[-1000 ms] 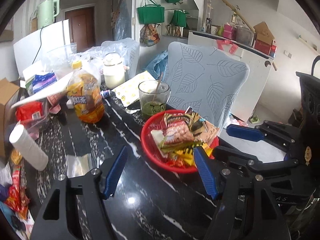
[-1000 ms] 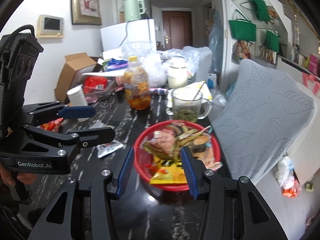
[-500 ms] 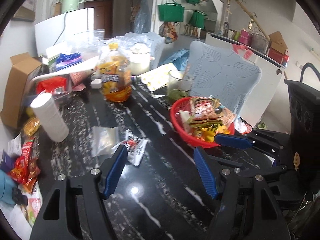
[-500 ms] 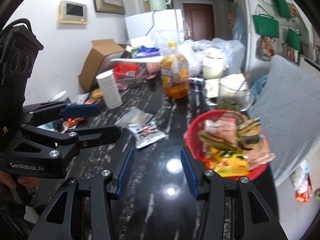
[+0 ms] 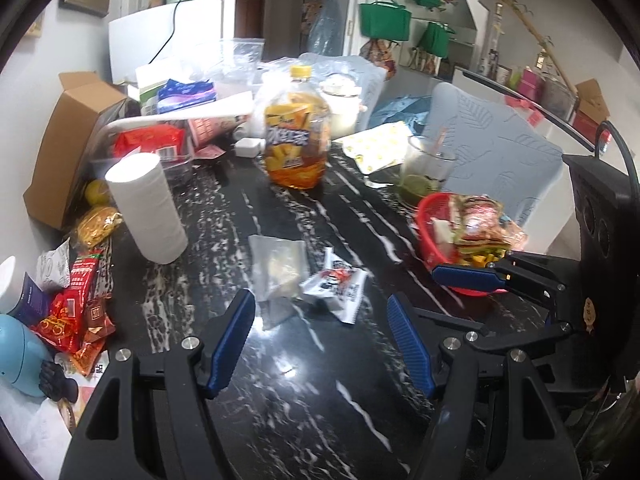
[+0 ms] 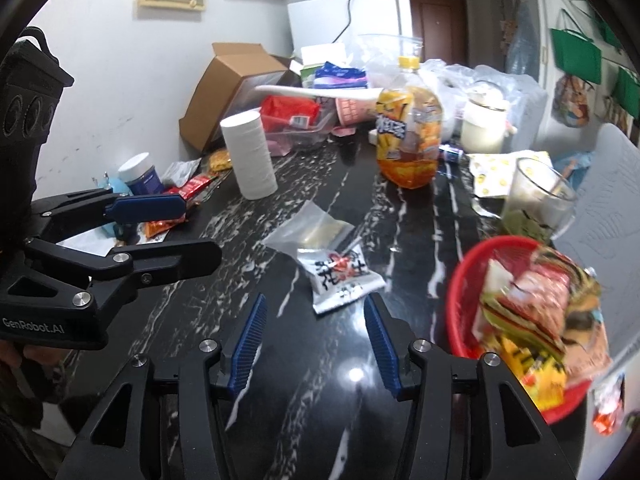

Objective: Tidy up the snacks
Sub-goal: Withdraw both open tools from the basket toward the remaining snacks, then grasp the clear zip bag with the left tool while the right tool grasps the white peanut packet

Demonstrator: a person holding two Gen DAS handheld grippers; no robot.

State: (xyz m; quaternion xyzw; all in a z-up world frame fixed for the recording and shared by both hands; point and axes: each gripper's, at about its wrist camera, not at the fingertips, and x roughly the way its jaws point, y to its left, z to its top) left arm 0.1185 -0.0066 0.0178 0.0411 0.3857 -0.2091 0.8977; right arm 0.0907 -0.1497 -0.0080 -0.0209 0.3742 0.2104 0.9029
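A white snack packet with black and red print (image 5: 337, 285) (image 6: 345, 276) lies flat on the black marble table, partly over a clear plastic packet (image 5: 278, 271) (image 6: 310, 231). A red basket (image 5: 430, 222) (image 6: 466, 276) heaped with snack packs sits at the right. My left gripper (image 5: 320, 338) is open and empty just short of the two packets. My right gripper (image 6: 314, 334) is open and empty, just short of the white packet. Red snack packs (image 5: 76, 312) lie at the left edge.
A white paper roll (image 5: 146, 206), a bottle of orange drink (image 5: 296, 140), a glass mug (image 5: 426, 168), a cardboard box (image 5: 68, 144) and a clear tub with red packs (image 6: 296, 120) crowd the far side. A grey chair (image 5: 496, 156) stands beyond the right edge.
Both grippers have swung left, away from the red basket, and now face the two loose packets in the middle of the table. Both stay open and empty.
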